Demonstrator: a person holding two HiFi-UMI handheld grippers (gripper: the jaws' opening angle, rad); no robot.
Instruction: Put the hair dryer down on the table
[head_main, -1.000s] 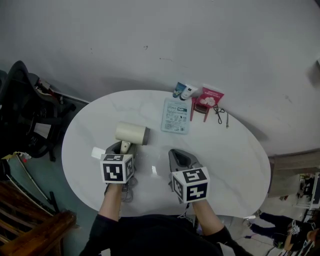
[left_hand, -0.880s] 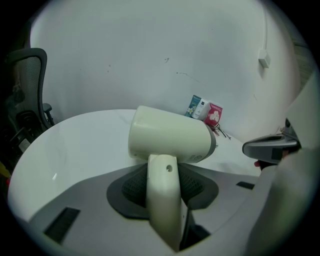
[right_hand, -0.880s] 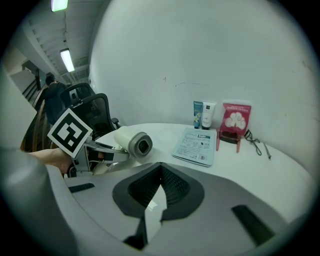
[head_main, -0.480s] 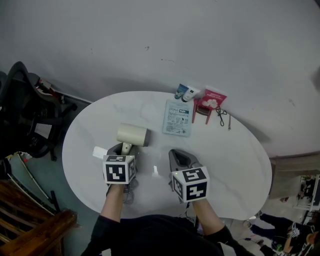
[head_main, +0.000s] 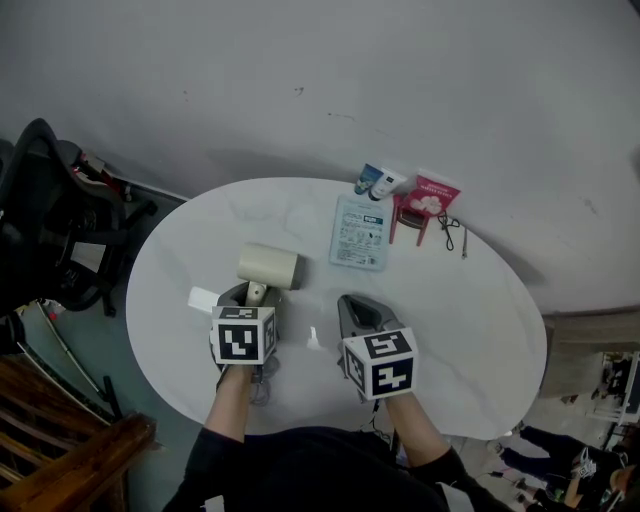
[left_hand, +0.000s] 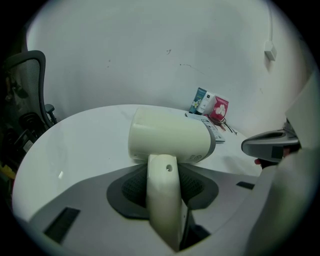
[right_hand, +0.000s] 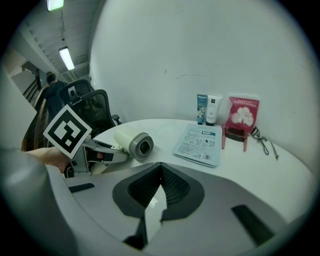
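A cream hair dryer (head_main: 268, 266) lies sideways over the left part of the white oval table (head_main: 470, 320), barrel pointing right. My left gripper (head_main: 256, 296) is shut on its handle (left_hand: 164, 200), which runs down between the two pads. In the right gripper view the barrel (right_hand: 132, 141) sits low by the tabletop; I cannot tell whether it touches. My right gripper (head_main: 362, 312) hovers beside it to the right, its jaws shut with nothing between them (right_hand: 160, 185).
At the table's far side lie a pale blue packet (head_main: 360, 231), two small tubes (head_main: 378, 183), a pink pack (head_main: 428, 196) and a thin metal tool (head_main: 448, 228). A white card (head_main: 203, 298) lies left of the dryer. An office chair (head_main: 40, 230) stands left.
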